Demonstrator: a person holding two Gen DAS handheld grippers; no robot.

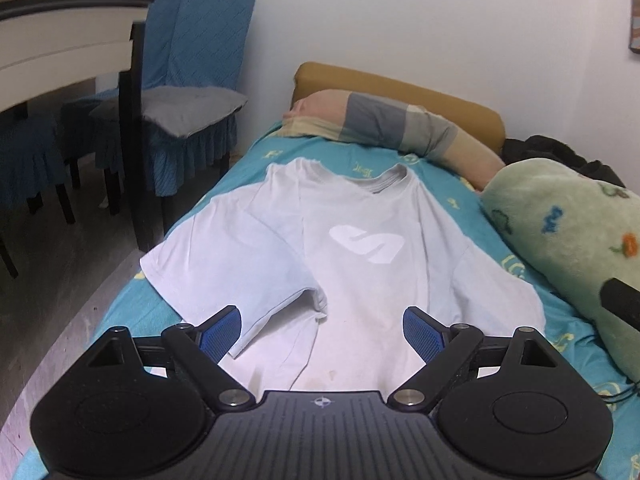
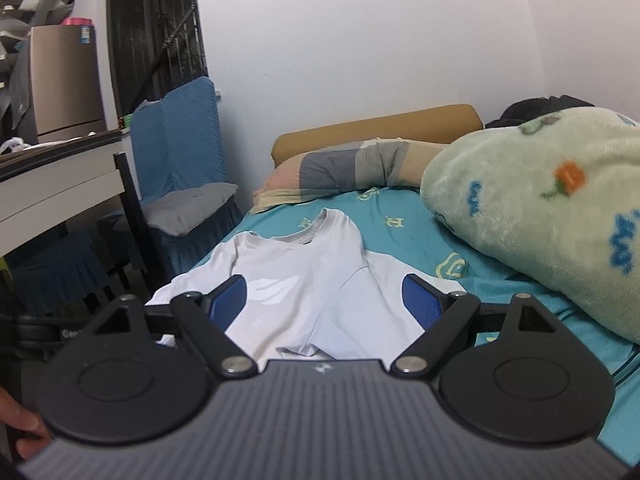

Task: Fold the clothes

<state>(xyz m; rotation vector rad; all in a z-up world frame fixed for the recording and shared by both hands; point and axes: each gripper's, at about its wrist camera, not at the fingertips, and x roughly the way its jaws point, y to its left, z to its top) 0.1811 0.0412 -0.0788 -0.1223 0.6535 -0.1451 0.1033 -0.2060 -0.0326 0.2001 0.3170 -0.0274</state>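
A white T-shirt [image 1: 340,248] with a pale logo lies flat on the teal bedsheet [image 1: 132,320], collar toward the pillows. Its left sleeve spreads toward the bed's left edge. My left gripper [image 1: 322,330] hovers open over the shirt's lower part, blue pads wide apart, nothing between them. In the right wrist view the same T-shirt [image 2: 304,280] lies ahead, and my right gripper [image 2: 324,300] is open above its right sleeve and lower body, holding nothing.
A green fleece blanket [image 1: 560,232] is bunched along the bed's right side. A striped pillow [image 1: 392,124] lies at the head against a tan headboard [image 1: 400,88]. Blue-covered chairs [image 1: 192,80] and a white table [image 1: 60,36] stand left of the bed.
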